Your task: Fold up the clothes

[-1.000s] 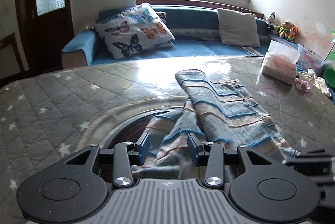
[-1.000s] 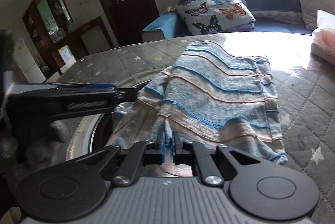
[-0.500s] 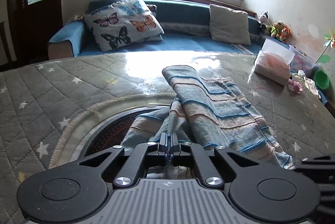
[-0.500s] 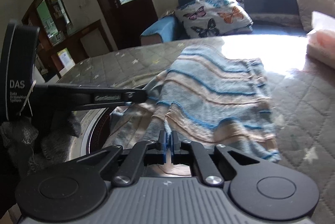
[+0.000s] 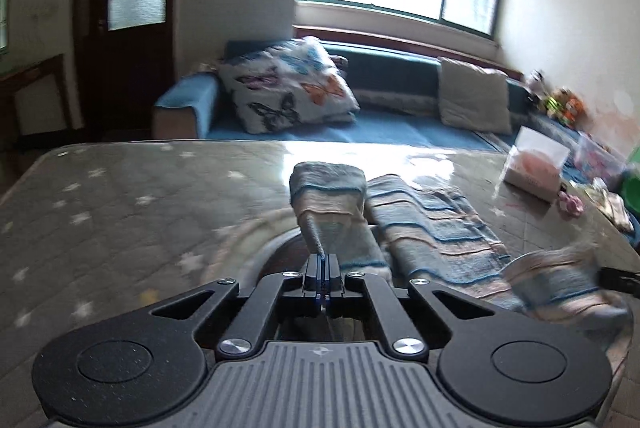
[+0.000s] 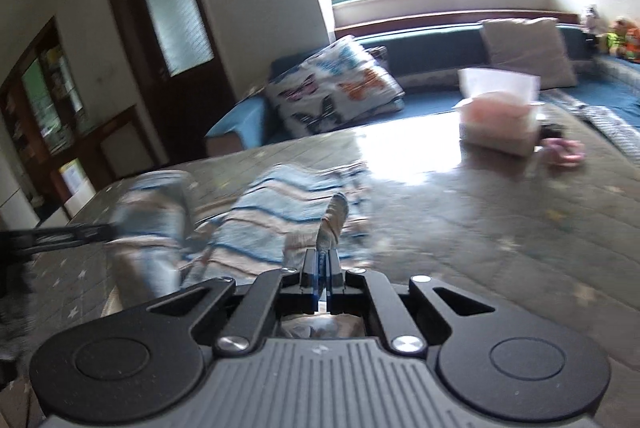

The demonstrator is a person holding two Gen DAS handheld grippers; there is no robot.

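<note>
A blue, beige and grey striped knit garment lies on the star-patterned quilted table cover. My left gripper is shut on the garment's near edge, and the cloth rises from its jaws in a taut strip to a raised fold. My right gripper is shut on another part of the same garment, with a peak of cloth standing up from its jaws. The left gripper's fingers show at the left of the right wrist view, holding a lifted fold. The picture is blurred by motion.
A tissue box and small pink items sit at the table's right side. Behind the table runs a blue sofa with a butterfly cushion and a beige one. A dark door stands at the left.
The left gripper closed on the garment's edge. Both grippers then rose and moved forward, lifting the near edge off the table toward the far side.
</note>
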